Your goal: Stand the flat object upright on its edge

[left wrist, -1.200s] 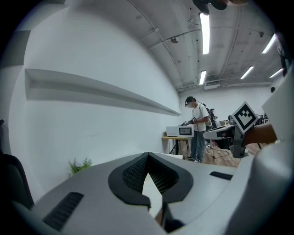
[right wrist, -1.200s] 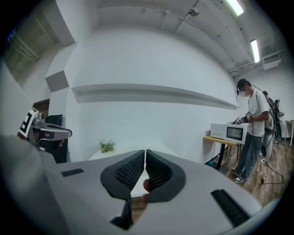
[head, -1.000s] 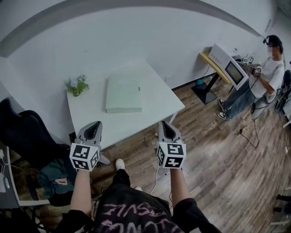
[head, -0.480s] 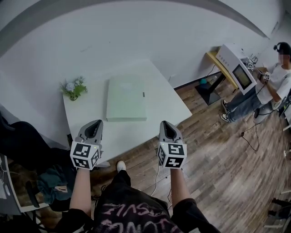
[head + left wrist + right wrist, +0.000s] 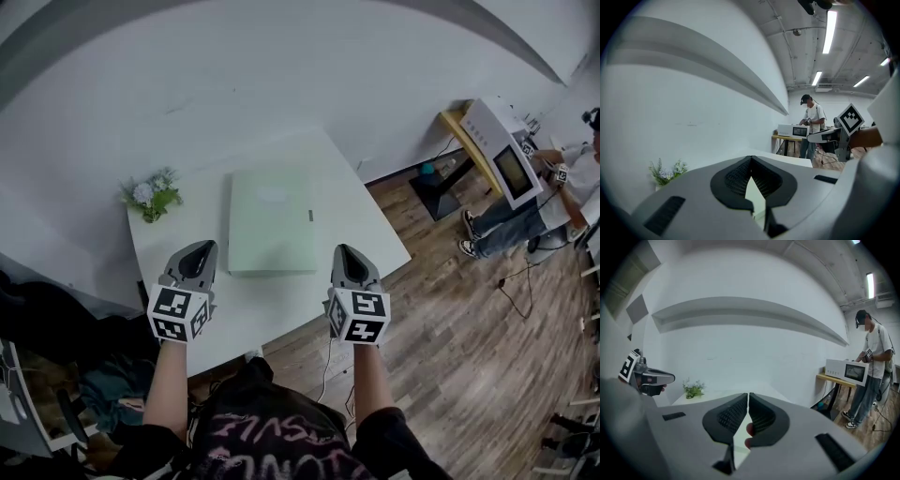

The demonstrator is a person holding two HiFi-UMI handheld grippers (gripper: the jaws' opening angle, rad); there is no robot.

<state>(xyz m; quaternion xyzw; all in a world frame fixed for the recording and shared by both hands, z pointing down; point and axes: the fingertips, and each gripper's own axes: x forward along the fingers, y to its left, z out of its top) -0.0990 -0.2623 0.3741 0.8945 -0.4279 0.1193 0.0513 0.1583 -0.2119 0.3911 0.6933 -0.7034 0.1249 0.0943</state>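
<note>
The pale green board [image 5: 272, 220] lies flat on the white table [image 5: 373, 239], centre of the head view — not yet stood up. The left gripper [image 5: 196, 255] and right gripper [image 5: 347, 259] flank its near edge, both pinched closed on nothing — probably poised to lever it up together.

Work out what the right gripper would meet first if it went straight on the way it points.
The right gripper would probably meet the bare white table just right of the flat green object, though depth is unclear.
</note>
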